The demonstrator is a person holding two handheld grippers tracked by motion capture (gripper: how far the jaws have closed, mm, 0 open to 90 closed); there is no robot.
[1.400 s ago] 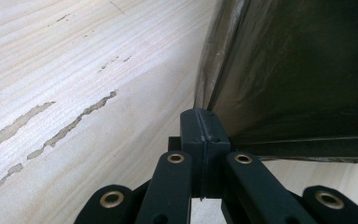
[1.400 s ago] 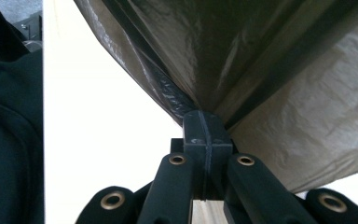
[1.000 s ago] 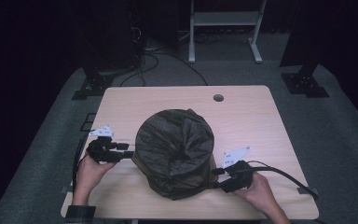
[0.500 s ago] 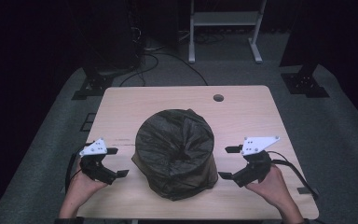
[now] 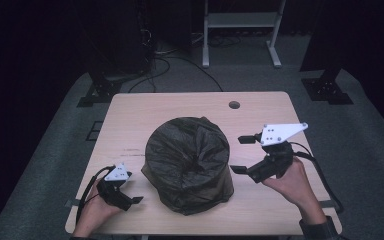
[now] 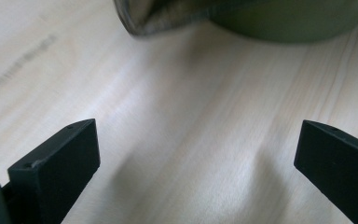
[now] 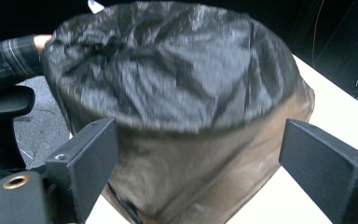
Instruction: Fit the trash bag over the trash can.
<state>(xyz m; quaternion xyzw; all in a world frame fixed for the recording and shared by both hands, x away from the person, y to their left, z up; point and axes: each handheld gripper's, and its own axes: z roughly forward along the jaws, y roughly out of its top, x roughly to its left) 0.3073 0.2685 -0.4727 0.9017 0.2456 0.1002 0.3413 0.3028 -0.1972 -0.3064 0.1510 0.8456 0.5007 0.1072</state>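
Both tools released and clear of bag-lined bin (image 5: 189, 162) at counter (image 5: 130, 120) centre, right tool (image 5: 245, 154) raised beside it, left tool (image 5: 132, 199) low; advisable to pinch loose film squarely, avoiding tears.

My left gripper (image 5: 130, 199) is a black body topped by a small grey three-cornered plate, with a black cable looping off its back. My right gripper (image 5: 245, 155) is black too, carries a larger plate dotted with dark screw holes, and trails a thick black cable. Each has blocky matte-black jaws; a brass-coloured ring sits near one jaw's base. My left sleeve (image 7: 7, 60) is dark plaid.
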